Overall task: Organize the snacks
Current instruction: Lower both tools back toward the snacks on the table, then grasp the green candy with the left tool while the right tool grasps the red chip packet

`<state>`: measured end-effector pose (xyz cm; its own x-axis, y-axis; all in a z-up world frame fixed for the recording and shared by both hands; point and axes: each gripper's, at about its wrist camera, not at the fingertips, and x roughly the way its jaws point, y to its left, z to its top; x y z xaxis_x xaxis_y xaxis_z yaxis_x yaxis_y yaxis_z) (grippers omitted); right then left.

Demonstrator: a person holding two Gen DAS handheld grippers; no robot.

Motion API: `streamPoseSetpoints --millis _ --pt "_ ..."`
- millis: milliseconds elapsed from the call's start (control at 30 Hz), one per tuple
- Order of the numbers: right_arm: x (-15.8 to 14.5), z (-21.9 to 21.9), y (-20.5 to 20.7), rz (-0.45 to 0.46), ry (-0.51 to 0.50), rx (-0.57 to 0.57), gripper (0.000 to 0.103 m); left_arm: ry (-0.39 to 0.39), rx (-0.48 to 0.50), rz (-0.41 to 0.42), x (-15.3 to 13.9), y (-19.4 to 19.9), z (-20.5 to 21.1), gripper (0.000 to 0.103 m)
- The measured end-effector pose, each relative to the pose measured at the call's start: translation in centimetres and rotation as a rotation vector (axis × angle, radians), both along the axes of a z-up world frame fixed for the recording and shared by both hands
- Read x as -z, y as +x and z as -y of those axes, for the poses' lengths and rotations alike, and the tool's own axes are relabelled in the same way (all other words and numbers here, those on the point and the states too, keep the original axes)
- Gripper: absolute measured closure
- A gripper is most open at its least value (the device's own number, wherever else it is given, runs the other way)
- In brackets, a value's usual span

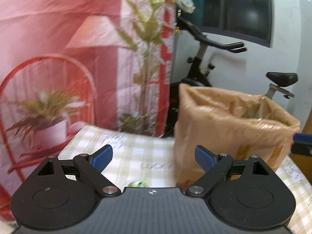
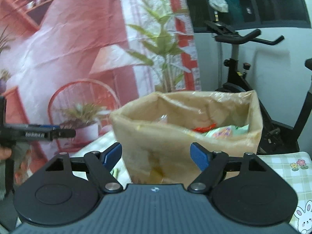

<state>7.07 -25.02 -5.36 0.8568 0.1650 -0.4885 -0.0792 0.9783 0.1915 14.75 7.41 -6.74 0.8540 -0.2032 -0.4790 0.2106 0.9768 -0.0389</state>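
Observation:
A translucent tan plastic bag [image 1: 230, 128] stands open on the checked tablecloth [image 1: 140, 152], right of centre in the left wrist view. In the right wrist view the bag [image 2: 175, 146] is straight ahead, with snack packets [image 2: 224, 131] inside, one red and one pale green. A small green wrapped snack [image 1: 138, 184] lies on the cloth just ahead of my left gripper [image 1: 154, 157], which is open and empty beside the bag's left face. My right gripper [image 2: 156, 156] is open and empty, close in front of the bag. The left gripper also shows in the right wrist view [image 2: 39, 133] at the left edge.
A pink printed backdrop [image 1: 68, 48] hangs behind the table. An exercise bike [image 1: 214, 58] stands behind the bag at the right. The tablecloth [image 2: 288, 175] with flower and rabbit prints extends to the right of the bag.

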Motion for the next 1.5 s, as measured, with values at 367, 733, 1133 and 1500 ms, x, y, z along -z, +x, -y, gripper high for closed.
streamPoseSetpoints --millis 367,733,1133,1500 --pt "7.8 -2.0 -1.9 -0.179 -0.044 -0.104 0.025 -0.04 -0.106 -0.119 5.0 -0.4 -4.0 0.011" --pt "16.8 -2.0 -1.4 -0.41 -0.054 -0.084 0.026 -0.037 -0.099 -0.181 7.9 0.3 -3.5 0.011" --pt "17.6 -3.1 -2.6 -0.328 -0.169 -0.067 0.049 -0.038 -0.068 -0.223 9.8 0.6 -2.5 0.012" --pt "17.0 -2.5 -1.5 -0.254 -0.12 -0.034 0.053 -0.02 -0.073 -0.233 9.8 2.4 -2.5 0.013"
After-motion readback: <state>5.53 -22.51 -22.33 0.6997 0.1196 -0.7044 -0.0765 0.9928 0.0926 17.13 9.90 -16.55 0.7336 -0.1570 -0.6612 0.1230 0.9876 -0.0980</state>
